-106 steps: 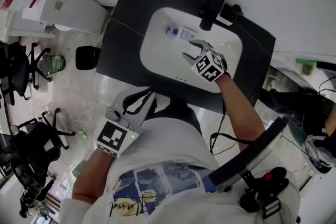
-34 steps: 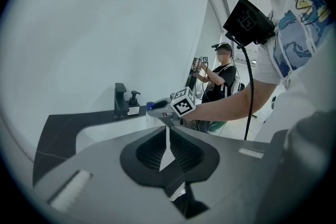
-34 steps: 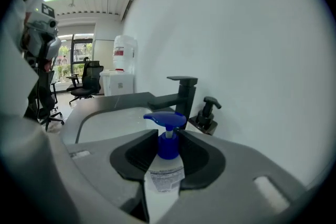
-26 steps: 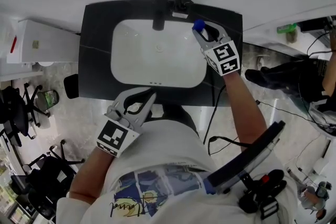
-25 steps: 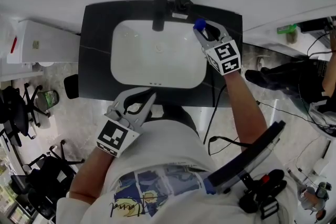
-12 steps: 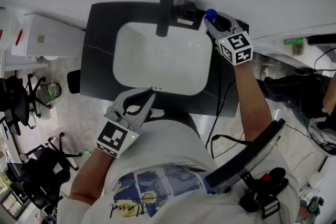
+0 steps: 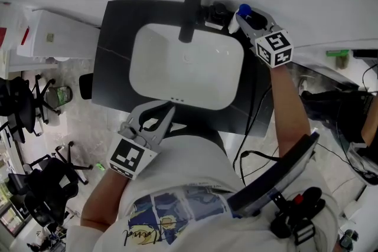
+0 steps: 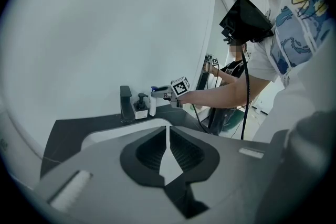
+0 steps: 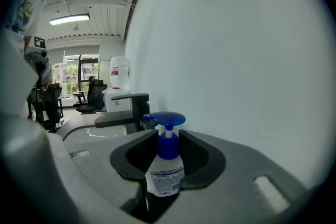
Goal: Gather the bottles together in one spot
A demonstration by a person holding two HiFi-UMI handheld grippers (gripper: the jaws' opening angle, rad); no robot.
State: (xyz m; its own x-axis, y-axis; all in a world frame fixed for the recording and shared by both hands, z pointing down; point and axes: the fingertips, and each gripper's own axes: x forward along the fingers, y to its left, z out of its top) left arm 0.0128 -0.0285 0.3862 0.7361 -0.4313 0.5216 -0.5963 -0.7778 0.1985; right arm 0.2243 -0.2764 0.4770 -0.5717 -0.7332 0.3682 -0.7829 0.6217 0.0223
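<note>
A white pump bottle with a blue cap [image 7: 243, 9] is held upright at the back right corner of the black counter [image 7: 116, 32], and my right gripper [image 7: 245, 16] is shut on it. In the right gripper view the bottle [image 9: 165, 173] stands between the dark jaws of the right gripper [image 9: 168, 150], which press its sides. Just left of it a black pump bottle [image 7: 218, 11] stands beside the faucet [image 7: 190, 6]. The left gripper view shows the held bottle [image 8: 153, 105] close beside that black one [image 8: 140, 106]. My left gripper [image 7: 169, 108] hangs shut and empty by my waist, in front of the sink.
The white basin [image 7: 147, 77] fills the middle of the counter. A white wall rises right behind the faucet [image 9: 128, 112]. A white cabinet [image 7: 56, 38] stands left of the counter, with office chairs [image 7: 23, 103] on the floor beyond.
My right gripper has carried the blue-capped bottle from the basin's right rim back toward the wall, closer to the black bottle. The left gripper has stayed put.
</note>
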